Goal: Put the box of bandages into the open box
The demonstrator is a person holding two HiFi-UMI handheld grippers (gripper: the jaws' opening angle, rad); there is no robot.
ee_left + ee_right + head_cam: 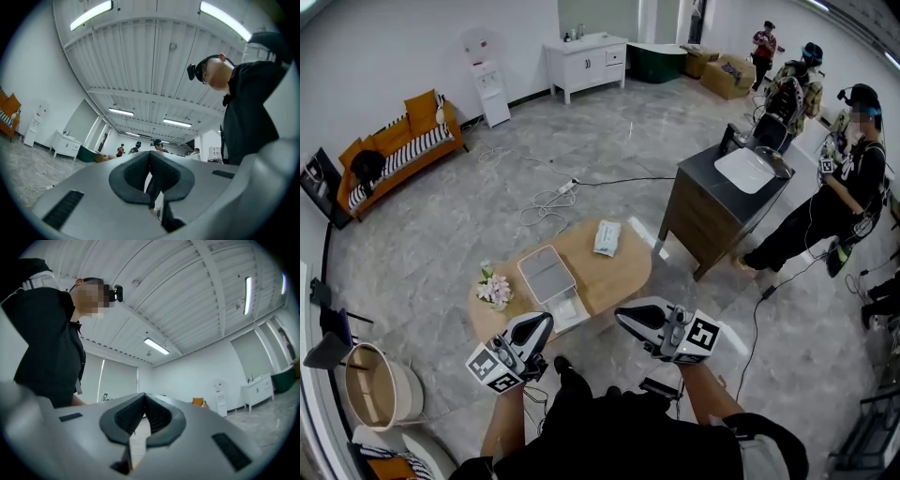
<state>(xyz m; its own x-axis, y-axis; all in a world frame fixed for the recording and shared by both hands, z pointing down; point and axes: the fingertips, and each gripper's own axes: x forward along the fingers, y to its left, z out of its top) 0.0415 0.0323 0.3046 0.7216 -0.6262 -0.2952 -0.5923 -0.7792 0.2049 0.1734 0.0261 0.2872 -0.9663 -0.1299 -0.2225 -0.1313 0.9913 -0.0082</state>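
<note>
In the head view a pale bandage box (607, 237) lies flat near the far edge of the oval wooden table (628, 272). The open box (547, 274), grey inside with white walls, sits at the table's middle, and its lid (570, 313) lies just in front of it. My left gripper (546, 320) and right gripper (621, 316) are held close to my body, short of the table's near edge, well apart from both boxes. Both gripper views point up at the ceiling. The left gripper (150, 154) and the right gripper (144, 397) each show shut jaws with nothing between them.
A small bunch of flowers (494, 286) stands on the table's left end. A dark cabinet with a sink (727, 192) is to the right, with people (853, 187) around it. Cables (548, 199) trail on the floor beyond the table. A round wooden tub (380, 384) sits at lower left.
</note>
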